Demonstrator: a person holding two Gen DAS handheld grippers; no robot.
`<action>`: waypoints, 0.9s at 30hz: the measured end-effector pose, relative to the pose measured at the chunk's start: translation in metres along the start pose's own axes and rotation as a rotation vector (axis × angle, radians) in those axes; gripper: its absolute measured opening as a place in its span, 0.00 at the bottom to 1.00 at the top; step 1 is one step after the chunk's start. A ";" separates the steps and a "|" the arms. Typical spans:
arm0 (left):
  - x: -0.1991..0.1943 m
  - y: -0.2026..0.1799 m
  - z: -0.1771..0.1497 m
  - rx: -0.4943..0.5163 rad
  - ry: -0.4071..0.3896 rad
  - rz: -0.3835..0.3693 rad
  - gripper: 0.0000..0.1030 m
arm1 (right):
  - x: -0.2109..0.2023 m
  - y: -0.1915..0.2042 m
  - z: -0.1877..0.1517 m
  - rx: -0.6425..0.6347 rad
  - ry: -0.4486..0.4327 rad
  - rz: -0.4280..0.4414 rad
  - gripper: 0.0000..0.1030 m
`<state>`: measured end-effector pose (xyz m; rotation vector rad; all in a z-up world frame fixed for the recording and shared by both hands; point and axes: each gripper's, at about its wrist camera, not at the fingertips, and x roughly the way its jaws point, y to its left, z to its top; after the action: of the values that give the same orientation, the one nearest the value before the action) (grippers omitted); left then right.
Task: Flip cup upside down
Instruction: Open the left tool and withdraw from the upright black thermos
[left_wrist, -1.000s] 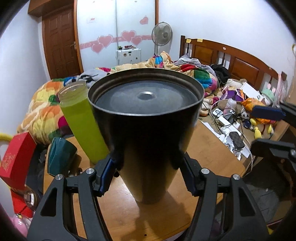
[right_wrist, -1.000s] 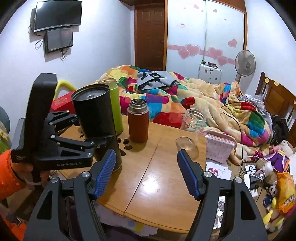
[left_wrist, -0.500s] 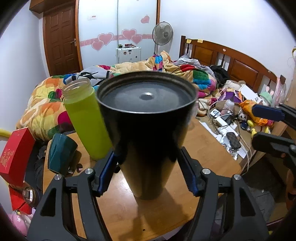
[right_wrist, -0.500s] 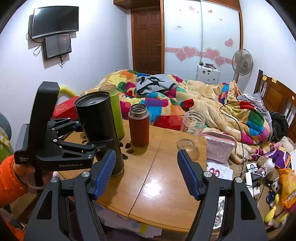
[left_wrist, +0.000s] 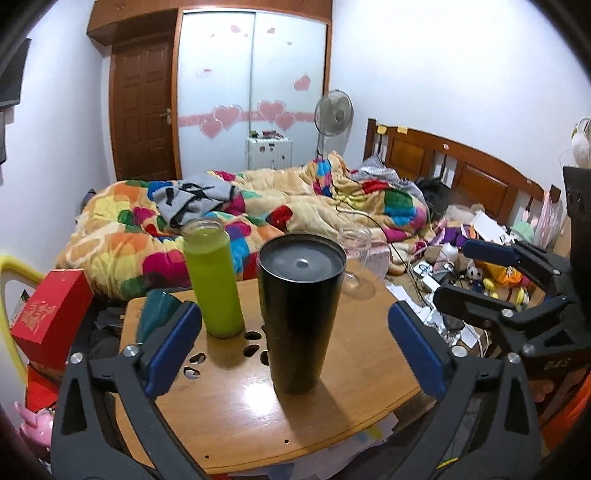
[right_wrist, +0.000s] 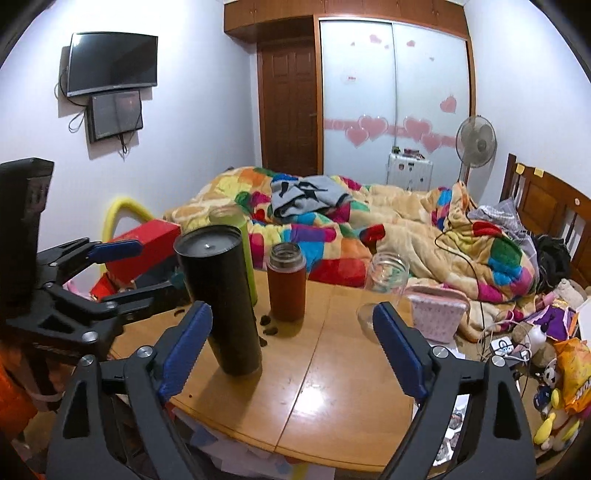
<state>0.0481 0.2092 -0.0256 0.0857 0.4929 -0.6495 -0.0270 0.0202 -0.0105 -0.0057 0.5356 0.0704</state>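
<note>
A tall black cup (left_wrist: 299, 317) stands upside down on the wooden table (left_wrist: 236, 410), its flat base facing up. It also shows in the right wrist view (right_wrist: 221, 299). My left gripper (left_wrist: 295, 354) is open and empty, its blue pads wide on either side of the cup and drawn back from it. In the right wrist view the left gripper (right_wrist: 122, 269) sits to the left of the cup. My right gripper (right_wrist: 291, 354) is open and empty over the table's near edge, right of the cup; it shows at the right in the left wrist view (left_wrist: 469, 273).
A green bottle (left_wrist: 214, 280) stands just behind the cup to the left. A brown flask (right_wrist: 286, 280), a glass jar (right_wrist: 386, 277) and a pink pouch (right_wrist: 437, 314) stand further back. A teal cup (left_wrist: 157, 310) lies at the left edge. A bed lies beyond.
My left gripper has let go of the black cup, opened wide and pulled back from it. The cup stands on the table by itself. The right gripper stayed open.
</note>
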 end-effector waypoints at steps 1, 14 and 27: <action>-0.003 0.001 0.000 -0.001 -0.005 0.003 1.00 | -0.001 0.002 0.001 -0.001 -0.005 -0.001 0.85; -0.034 0.003 -0.001 -0.035 -0.089 0.034 1.00 | -0.014 0.012 0.009 0.052 -0.083 -0.035 1.00; -0.031 0.007 -0.004 -0.071 -0.102 0.065 1.00 | -0.013 0.006 0.010 0.080 -0.099 -0.029 1.00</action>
<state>0.0295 0.2334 -0.0148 0.0016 0.4123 -0.5697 -0.0333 0.0257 0.0045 0.0681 0.4386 0.0205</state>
